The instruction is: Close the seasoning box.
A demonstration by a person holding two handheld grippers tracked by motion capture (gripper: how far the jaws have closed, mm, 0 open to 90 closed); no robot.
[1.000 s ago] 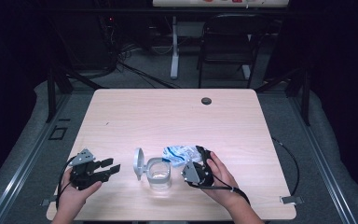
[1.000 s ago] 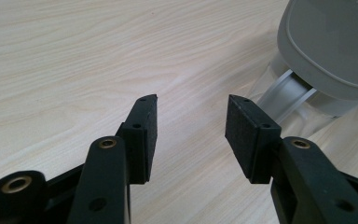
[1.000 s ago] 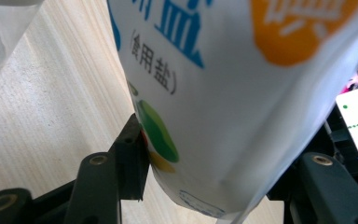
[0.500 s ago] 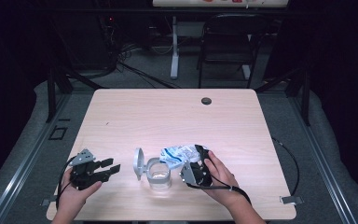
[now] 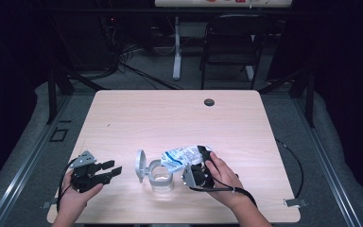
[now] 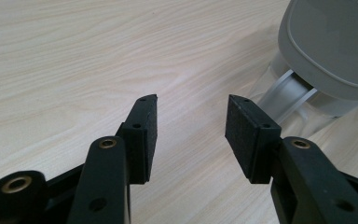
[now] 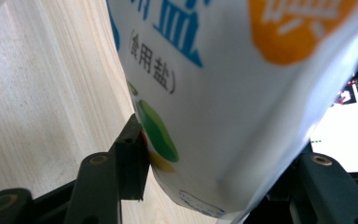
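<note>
A clear jar [image 5: 161, 178] with a grey flip lid [image 5: 141, 166] standing open sits near the table's front middle. My right gripper [image 5: 199, 161] is shut on a white bag [image 5: 183, 156] printed in blue, orange and green, held tilted over the jar's mouth. In the right gripper view the bag [image 7: 242, 93] bulges between the two jaws, its left pad pressing the printed side. My left gripper [image 5: 112, 169] rests open at the front left, pointing at the jar. The left gripper view has its pads apart over bare wood, with the grey lid [image 6: 335, 42] just beyond.
The light wooden table [image 5: 170, 118] has a round cable hole [image 5: 209, 102] near its far edge. A black chair [image 5: 231, 47] and cables stand on the floor behind. A cable [image 5: 295, 175] loops off the table's right side.
</note>
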